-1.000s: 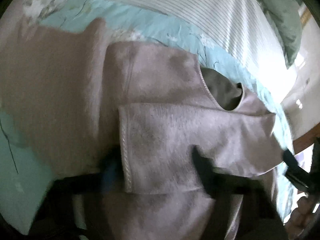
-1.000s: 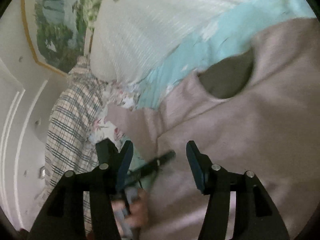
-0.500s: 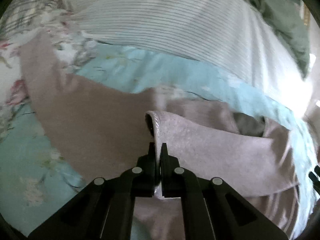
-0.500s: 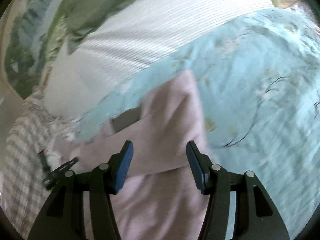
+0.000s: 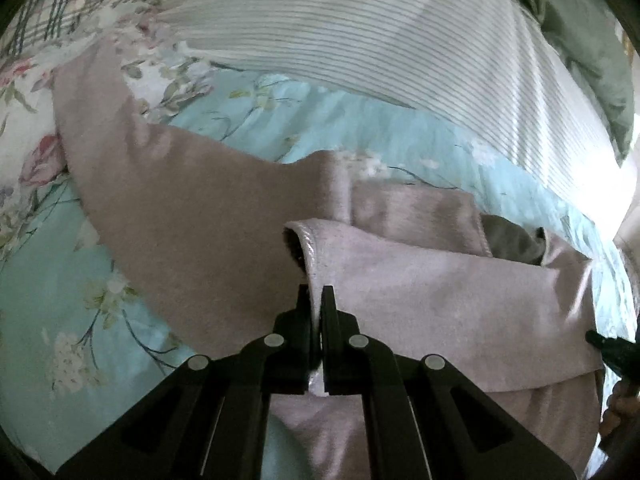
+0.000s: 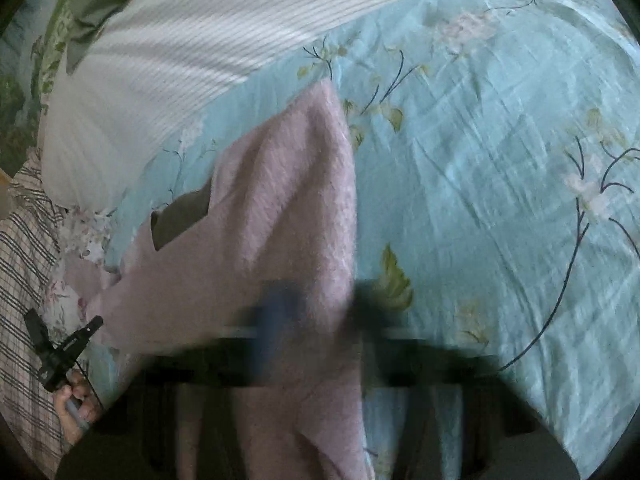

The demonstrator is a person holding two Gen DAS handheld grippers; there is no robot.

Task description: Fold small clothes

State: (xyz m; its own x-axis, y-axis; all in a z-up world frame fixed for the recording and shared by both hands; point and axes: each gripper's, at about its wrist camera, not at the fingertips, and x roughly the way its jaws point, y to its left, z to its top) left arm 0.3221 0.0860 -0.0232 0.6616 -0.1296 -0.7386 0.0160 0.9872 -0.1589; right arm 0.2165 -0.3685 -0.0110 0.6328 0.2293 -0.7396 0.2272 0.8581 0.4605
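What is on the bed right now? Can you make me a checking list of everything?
Surface: bed with turquoise floral sheet, wrinkled.
Job's things: pink fleece top lying on the sheet, one sleeve folded across its body.
Clutter: striped pillow, green cloth, plaid fabric.
Grippers: left hand-held gripper shut on the sleeve cuff; right hand-held gripper blurred, jaws have just been closing, the top's edge between them.
Cables: nothing seen.
Surroundings: a person's hand holding the left hand-held gripper; the rest is too blurred to tell.
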